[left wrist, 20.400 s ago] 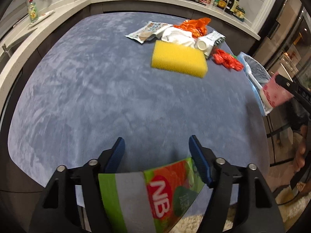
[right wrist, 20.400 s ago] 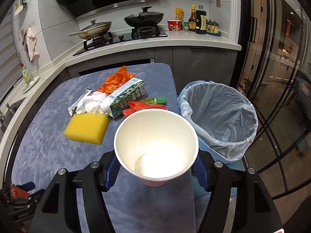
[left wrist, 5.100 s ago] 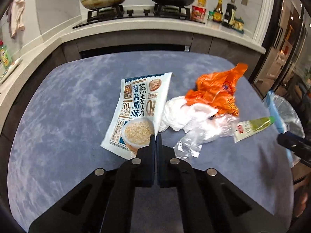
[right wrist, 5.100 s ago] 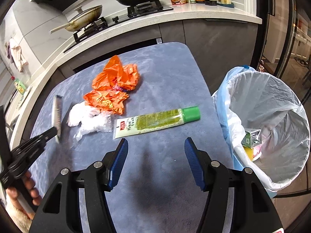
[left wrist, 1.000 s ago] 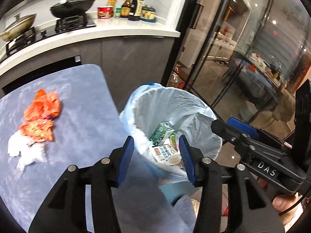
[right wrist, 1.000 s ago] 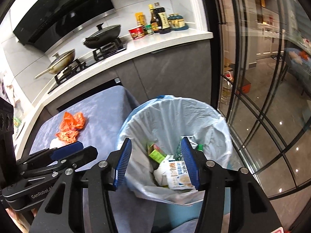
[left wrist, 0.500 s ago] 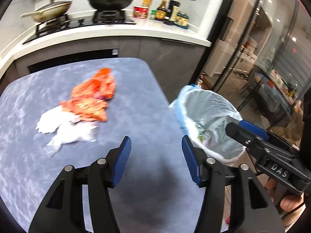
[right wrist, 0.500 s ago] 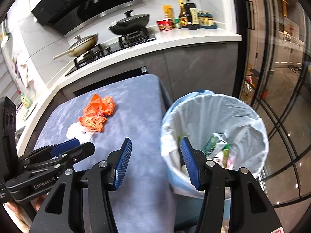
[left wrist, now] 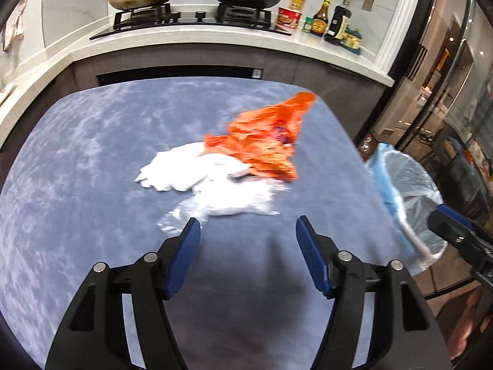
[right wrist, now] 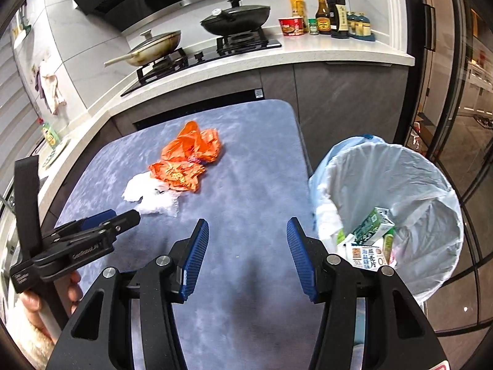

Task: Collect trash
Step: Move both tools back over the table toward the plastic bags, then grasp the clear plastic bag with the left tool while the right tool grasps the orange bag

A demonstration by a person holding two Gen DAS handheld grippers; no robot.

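The left gripper [left wrist: 248, 231] hung over the tabletop [left wrist: 77, 160] with its ribbed blue pads [left wrist: 185, 256] spread and nothing between them; the jaws had just been opening wider. Just ahead of its tips lay a crinkled clear plastic film [left wrist: 237, 200], thin and glossy, touching a soft white wad of tissue [left wrist: 181, 172] beyond it. Against the far side of the tissue sat a crumpled orange plastic bag [left wrist: 268, 141], creased and shiny, one corner sticking up toward the kitchen counter.

The right gripper [right wrist: 248, 237] was likewise unclenched and empty, its black frame and grooved blue pads [right wrist: 195, 256] held above the near part of the same surface, which was covered in a mottled blue-grey cloth with a short velvety nap. From that side the left gripper showed at the left edge, a hand [right wrist: 34, 302] around its handle, its tip close to the plastic film [right wrist: 158, 205].

Off the tabletop's right edge stood a round bin [right wrist: 400, 166] lined with a thin, translucent white bag. Inside it lay a green drink carton [right wrist: 372, 225] and a flat printed white packet [right wrist: 366, 256].

Behind, a pale stone counter [right wrist: 308, 52] carried a black hob with two lidded pans [right wrist: 237, 15] and a row of dark sauce bottles [right wrist: 332, 12].
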